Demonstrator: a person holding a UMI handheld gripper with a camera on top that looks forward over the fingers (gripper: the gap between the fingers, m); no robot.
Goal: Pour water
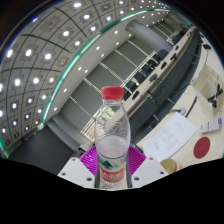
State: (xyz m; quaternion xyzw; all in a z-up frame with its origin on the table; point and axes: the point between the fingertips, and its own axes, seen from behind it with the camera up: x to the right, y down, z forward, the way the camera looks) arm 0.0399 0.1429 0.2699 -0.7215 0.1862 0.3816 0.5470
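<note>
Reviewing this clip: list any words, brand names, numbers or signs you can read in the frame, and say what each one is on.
No text can be read.
Bottle held between the gripper fingers: its red and white label carries print too small and blurred to read.
White sheet on the table beyond: any markings are illegible.

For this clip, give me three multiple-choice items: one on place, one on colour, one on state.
1. Where is the water bottle?
A. between the fingers of the tongs
B. far beyond them
C. lying on the table

2. What colour is the bottle's cap?
A. blue
B. red
C. green

3. Is the cap on?
A. off
B. on
C. hidden

Answers: 1 A, both pink pads flank it closely. 2 B, the cap shows red. 3 B, it sits atop the neck.
</note>
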